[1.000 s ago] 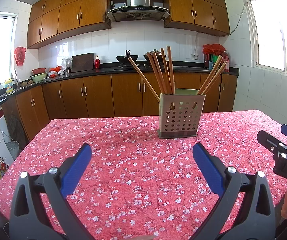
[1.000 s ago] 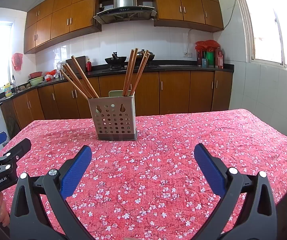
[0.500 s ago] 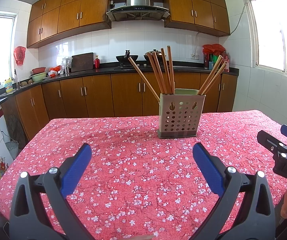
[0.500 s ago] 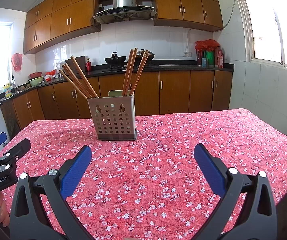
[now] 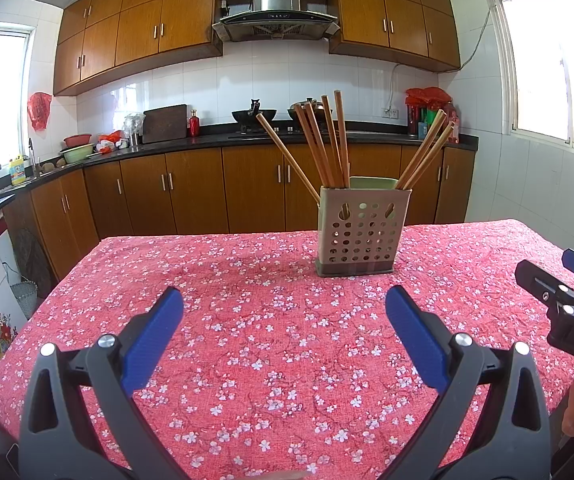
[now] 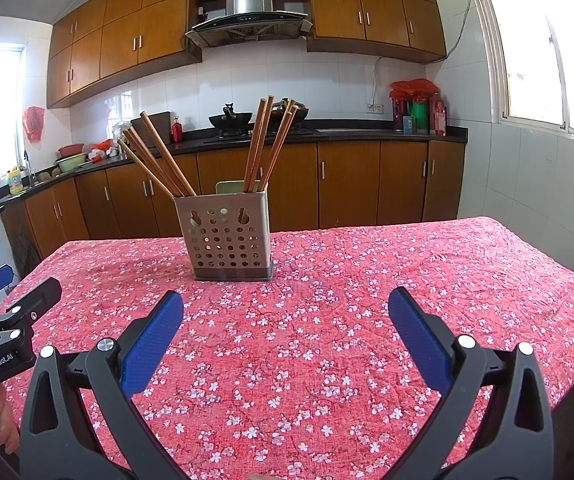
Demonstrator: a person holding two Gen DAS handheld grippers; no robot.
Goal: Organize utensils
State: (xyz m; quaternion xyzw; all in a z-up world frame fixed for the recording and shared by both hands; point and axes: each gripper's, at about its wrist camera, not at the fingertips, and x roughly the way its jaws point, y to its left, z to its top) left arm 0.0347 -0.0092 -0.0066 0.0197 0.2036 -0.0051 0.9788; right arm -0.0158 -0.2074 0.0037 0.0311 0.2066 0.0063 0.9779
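My left gripper point(image 5: 283, 312) hovers above the floral-clothed surface point(image 5: 247, 360), its blue fingers point(image 5: 155, 334) spread wide and empty. My right gripper point(image 6: 285, 314) does the same, fingers point(image 6: 417, 338) apart, holding nothing. The perforated utensil holder point(image 5: 363, 232) stands upright at about one o'clock from my left, eleven o'clock from my right, wooden chopsticks point(image 5: 323, 140) fanning out of it.
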